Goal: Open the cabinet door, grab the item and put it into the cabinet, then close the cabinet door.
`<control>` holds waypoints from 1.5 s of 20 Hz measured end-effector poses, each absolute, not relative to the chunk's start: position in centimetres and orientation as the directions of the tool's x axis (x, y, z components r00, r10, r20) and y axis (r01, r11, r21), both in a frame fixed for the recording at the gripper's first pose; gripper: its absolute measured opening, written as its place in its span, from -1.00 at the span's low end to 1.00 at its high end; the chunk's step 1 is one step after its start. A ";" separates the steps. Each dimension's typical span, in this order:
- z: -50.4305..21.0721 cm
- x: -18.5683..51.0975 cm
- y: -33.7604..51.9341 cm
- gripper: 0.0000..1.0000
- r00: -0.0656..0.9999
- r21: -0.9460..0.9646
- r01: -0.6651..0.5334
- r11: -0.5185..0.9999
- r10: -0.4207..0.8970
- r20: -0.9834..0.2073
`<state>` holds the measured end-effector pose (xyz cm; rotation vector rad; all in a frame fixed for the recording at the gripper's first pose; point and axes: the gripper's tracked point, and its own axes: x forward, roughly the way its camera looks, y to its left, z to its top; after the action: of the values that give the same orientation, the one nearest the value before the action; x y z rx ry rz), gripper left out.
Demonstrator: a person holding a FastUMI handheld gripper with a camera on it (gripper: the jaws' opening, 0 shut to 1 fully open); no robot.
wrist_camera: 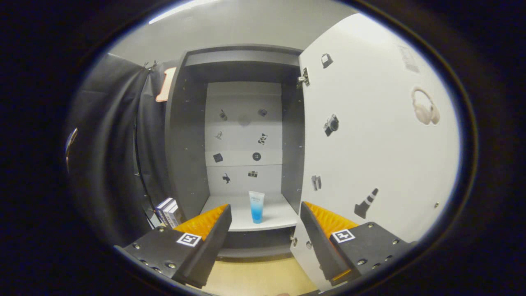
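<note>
The grey cabinet stands open in front of me. Its white door, stuck with small picture stickers, is swung out to the right of my fingers. A blue and white tube stands upright on the cabinet's white shelf, beyond my fingers and roughly centred between them. My gripper is open with nothing between its fingers, well short of the shelf.
Black cloth hangs left of the cabinet. A small stack of boxes sits low beside the cabinet's left wall. The back panel carries several small stickers. A light wooden surface lies below the cabinet front.
</note>
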<state>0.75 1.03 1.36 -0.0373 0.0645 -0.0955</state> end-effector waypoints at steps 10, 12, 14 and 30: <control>1.7 -11.9 -8.1 0.98 0.916 -0.003 0.399 0.917 -0.399 -0.034; 1.6 -14.3 -10.3 0.99 0.889 0.000 0.457 0.890 -0.456 -0.038; 1.4 -16.1 -12.4 0.98 0.858 0.004 0.512 0.859 -0.512 -0.041; 2.2 -17.8 -26.8 0.99 0.688 0.016 0.726 0.688 -0.724 -0.056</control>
<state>-17.77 -26.76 2.19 0.0379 0.0459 -0.8114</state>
